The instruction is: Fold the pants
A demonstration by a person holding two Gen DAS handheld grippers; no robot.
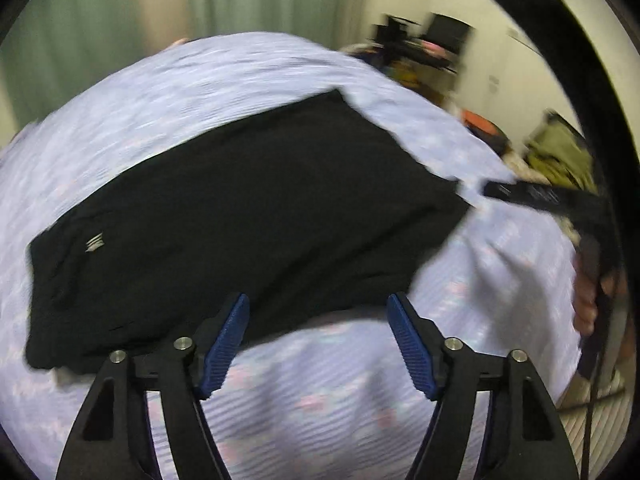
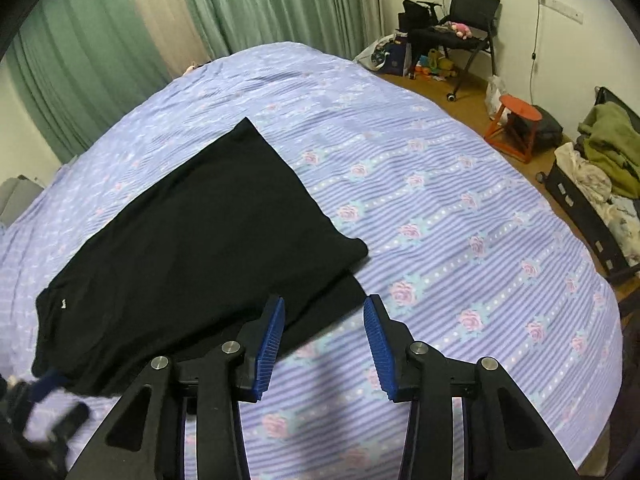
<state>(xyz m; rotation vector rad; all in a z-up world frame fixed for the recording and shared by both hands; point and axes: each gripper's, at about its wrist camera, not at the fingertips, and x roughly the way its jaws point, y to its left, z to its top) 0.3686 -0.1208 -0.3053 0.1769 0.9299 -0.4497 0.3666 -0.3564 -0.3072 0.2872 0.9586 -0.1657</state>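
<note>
Now | both grippers [image 1: 318,300] [image 2: 325,303] agape, empty | pants [image 2: 192,240] seemingly folded on floral bedspread [image 2: 460,208] | green curtains [image 2: 260,0]

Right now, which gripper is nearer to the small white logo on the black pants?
Left, as far as I can judge. The left gripper hovers open over the near edge by the logo; the right gripper, also open, hangs toward the other end of the black pants.

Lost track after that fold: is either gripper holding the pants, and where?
Nothing held. Left gripper and right gripper are both open, above the black pants.
</note>
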